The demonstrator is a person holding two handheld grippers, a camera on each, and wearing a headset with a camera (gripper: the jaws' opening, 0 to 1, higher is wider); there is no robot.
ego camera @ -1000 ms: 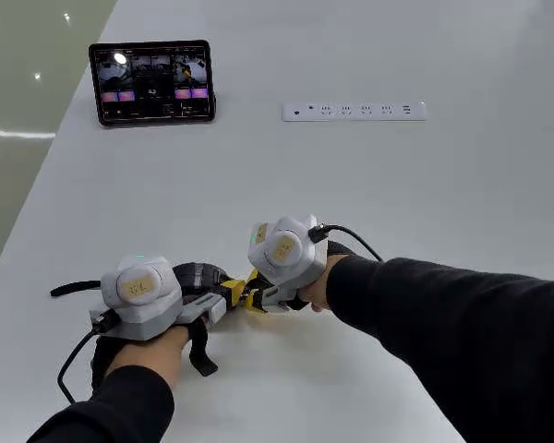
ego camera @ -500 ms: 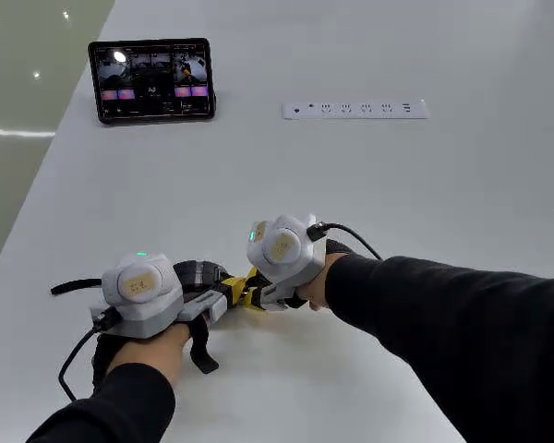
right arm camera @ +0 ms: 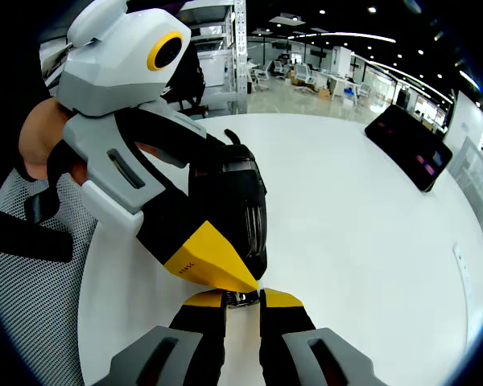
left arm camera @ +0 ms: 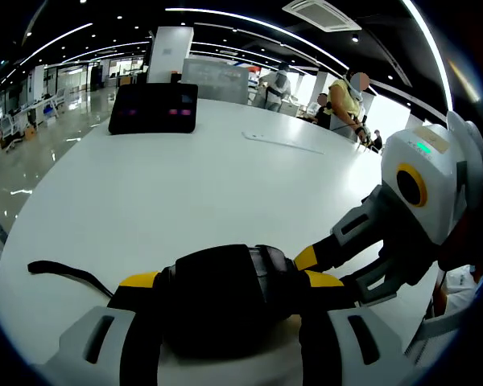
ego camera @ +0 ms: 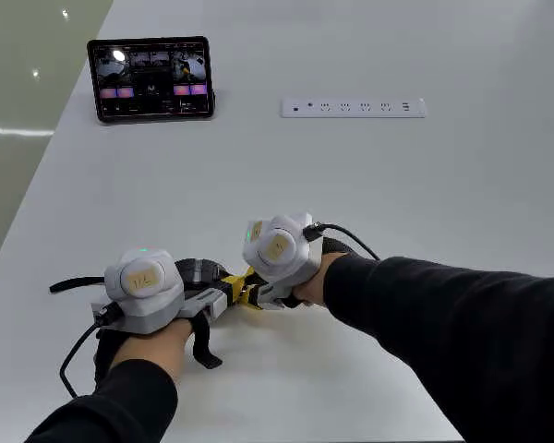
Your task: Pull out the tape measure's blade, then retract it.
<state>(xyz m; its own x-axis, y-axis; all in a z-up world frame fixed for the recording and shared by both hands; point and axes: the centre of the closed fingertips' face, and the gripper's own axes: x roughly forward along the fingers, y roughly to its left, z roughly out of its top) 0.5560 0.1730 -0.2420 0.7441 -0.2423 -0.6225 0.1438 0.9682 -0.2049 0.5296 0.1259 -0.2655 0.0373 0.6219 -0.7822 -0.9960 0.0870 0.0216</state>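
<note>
At a white table (ego camera: 415, 194), a person in dark sleeves (ego camera: 452, 323) works a tape measure (right arm camera: 229, 201) with two hand-held tools near the front edge. The left gripper (left arm camera: 229, 281) has its yellow-tipped jaws pressed against the two sides of the black case, which sits low between them in the left gripper view, with a black strap (left arm camera: 64, 273) trailing off across the tabletop. The right gripper (right arm camera: 243, 302) meets it nose to nose. Its own view shows its jaws squeezed nearly together on the small metal blade tip (right arm camera: 242, 296), just at the mouth of the case, with hardly any blade drawn out. In the head view the two tools lie almost touching, the tape measure between them just above the table surface; whether it rests on the surface cannot be told. Farther back, well apart from the work, a tablet (ego camera: 150, 78) stands propped with its screen lit near the table's left edge, and a white power strip (ego camera: 353, 108) lies flat to its right.
</note>
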